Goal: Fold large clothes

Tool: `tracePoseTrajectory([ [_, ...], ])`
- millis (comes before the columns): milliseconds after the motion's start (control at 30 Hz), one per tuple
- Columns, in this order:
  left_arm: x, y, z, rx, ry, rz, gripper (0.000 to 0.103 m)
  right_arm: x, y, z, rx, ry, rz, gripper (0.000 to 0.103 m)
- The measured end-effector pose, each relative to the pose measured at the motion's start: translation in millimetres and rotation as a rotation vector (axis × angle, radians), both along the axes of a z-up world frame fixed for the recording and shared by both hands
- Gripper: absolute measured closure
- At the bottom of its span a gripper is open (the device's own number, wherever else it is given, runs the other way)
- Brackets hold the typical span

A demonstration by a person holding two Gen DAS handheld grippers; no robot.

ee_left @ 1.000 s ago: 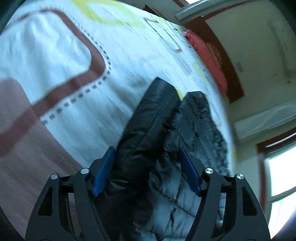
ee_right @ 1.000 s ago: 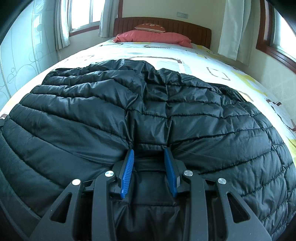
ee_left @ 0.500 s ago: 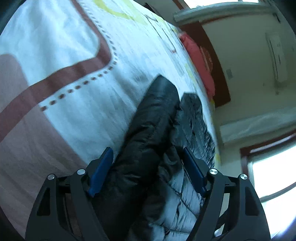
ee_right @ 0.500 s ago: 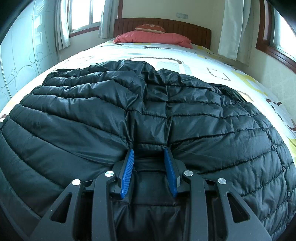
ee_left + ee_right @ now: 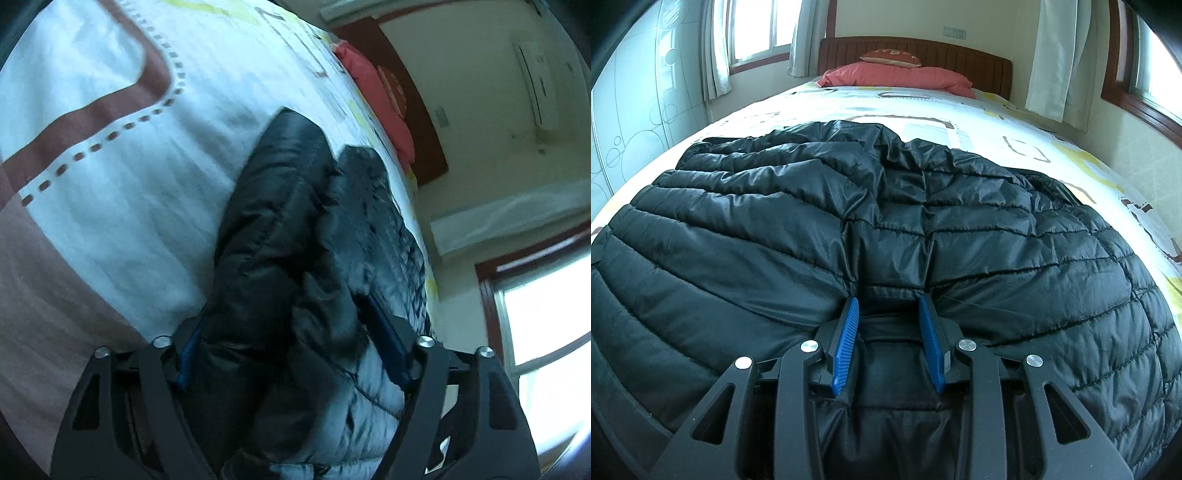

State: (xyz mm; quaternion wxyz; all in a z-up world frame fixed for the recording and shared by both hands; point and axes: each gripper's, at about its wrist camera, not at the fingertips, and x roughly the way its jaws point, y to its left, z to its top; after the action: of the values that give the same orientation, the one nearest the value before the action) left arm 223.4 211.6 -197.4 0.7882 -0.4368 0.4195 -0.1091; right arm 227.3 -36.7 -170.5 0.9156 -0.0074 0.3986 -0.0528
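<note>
Since a second ago the left tool (image 5: 295, 350) has sunk deeper around the rolled sleeve, its blue pads now half buried in it, and its jaws are closing on that thick bundle. Meanwhile the right tool (image 5: 892, 339) has not budged, clamped on a pinched fold at the near edge of the black puffer jacket (image 5: 886, 221). That jacket is glossy and quilted in horizontal seams, and it fills the lower frame across the patterned bed (image 5: 960, 110), short of the red pillow (image 5: 897, 74) at the top.

Black quilted jacket (image 5: 960, 229); white bedsheet (image 5: 110, 192), brown bands; red pillow (image 5: 897, 74).
</note>
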Motion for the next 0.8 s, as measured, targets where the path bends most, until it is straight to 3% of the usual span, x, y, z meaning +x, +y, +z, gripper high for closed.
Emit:
tracePoseTrajectory([
  [67,-3,-1,3,-0.04,-0.006,0.006,0.058,-1,1,0,0.0,0.0,0.0,0.069],
  [233,-15,-14,37,-0.042,-0.088,0.008,0.074,0,1,-1,-0.001,0.0,-0.001,0.069],
  [567,-24,-68,120,0.036,-0.229,-0.054,0.077,-3,-24,31,0.057,-0.027,-0.019,0.068],
  [800,-34,-116,150,0.085,-0.286,-0.098,0.077,-38,-107,49,0.067,-0.051,-0.156,0.068],
])
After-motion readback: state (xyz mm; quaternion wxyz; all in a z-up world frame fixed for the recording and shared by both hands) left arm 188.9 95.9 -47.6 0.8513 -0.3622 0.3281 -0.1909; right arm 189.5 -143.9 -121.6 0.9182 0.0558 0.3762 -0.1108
